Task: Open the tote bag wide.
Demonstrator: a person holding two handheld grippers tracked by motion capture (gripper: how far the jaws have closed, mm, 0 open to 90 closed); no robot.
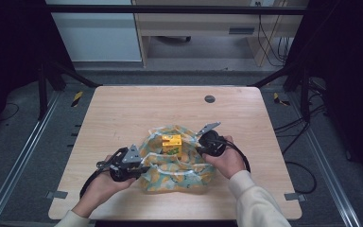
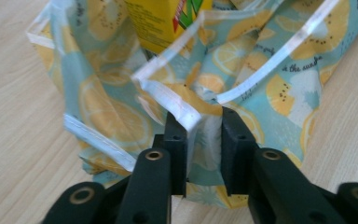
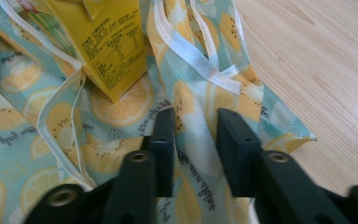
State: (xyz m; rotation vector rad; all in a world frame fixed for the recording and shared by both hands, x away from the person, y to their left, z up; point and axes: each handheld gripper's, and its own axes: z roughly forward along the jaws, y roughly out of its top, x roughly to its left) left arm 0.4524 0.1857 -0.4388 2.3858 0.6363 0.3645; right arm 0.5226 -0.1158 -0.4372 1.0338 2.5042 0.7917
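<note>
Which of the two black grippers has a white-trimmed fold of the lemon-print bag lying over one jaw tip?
The left gripper: a white-edged fold of the lemon-print fabric bag drapes over one jaw tip. The right gripper has plain fabric between its jaws.

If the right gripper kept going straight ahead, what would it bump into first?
Probably the lemon-print cloth: a fold of it already lies between the right gripper jaws. Beyond that, likely the yellow carton, though depth is hard to judge.
</note>
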